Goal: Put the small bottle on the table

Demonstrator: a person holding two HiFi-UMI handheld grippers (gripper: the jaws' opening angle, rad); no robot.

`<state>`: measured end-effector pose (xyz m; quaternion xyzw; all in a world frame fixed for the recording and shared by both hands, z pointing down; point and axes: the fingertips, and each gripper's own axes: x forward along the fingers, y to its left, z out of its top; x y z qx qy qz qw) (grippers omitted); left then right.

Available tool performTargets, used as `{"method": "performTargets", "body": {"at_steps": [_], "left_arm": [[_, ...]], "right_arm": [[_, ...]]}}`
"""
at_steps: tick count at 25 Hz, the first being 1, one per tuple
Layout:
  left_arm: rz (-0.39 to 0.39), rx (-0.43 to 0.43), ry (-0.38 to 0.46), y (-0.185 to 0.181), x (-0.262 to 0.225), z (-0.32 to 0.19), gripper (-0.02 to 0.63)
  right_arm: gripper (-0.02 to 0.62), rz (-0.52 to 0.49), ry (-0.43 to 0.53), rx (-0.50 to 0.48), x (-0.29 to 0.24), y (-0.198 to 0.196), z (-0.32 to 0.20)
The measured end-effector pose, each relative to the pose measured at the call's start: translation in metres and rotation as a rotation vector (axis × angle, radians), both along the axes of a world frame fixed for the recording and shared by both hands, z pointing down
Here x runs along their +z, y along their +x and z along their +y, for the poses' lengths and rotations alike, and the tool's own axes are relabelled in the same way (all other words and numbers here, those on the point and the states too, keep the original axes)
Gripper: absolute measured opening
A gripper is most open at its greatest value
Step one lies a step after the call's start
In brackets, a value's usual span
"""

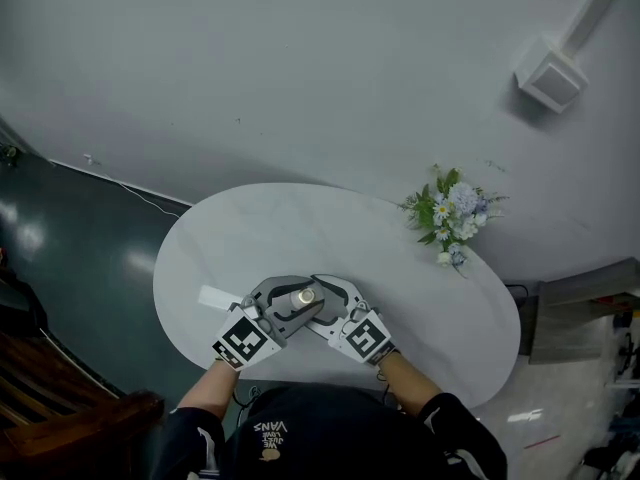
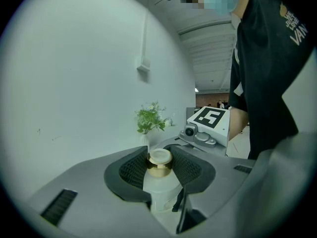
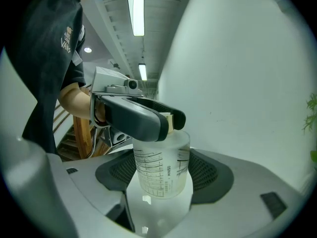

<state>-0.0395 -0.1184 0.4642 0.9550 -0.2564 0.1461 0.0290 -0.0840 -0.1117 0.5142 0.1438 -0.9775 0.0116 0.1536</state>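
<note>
A small frosted bottle (image 3: 161, 170) with printed measuring lines and a white cap (image 2: 160, 156) on a gold collar is at the near part of the white oval table (image 1: 300, 228). My left gripper (image 2: 160, 165) is shut on the cap from the left, its pads pressing the collar. My right gripper (image 3: 161, 176) is shut on the bottle's body. In the head view both grippers meet at the bottle (image 1: 305, 295), left gripper (image 1: 290, 301) and right gripper (image 1: 326, 303). I cannot tell whether the bottle's base rests on the table.
A bunch of white and blue flowers (image 1: 450, 213) stands at the table's far right edge. A small white slip (image 1: 215, 297) lies to the left of the grippers. Dark floor and wooden furniture (image 1: 50, 408) lie to the left.
</note>
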Motion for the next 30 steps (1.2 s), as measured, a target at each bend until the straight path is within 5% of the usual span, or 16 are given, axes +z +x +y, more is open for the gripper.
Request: {"method": "performTargets", "body": {"at_steps": [14, 30], "left_arm": [[0.002, 0.027, -0.018, -0.054, 0.056, -0.096, 0.161], [-0.008, 0.043, -0.055, -0.060, 0.106, -0.146, 0.161]], "right_arm": [[0.283, 0.012, -0.030, 0.047, 0.057, -0.054, -0.097], [0.284, 0.013, -0.087, 0.111, 0.104, -0.059, -0.146]]}}
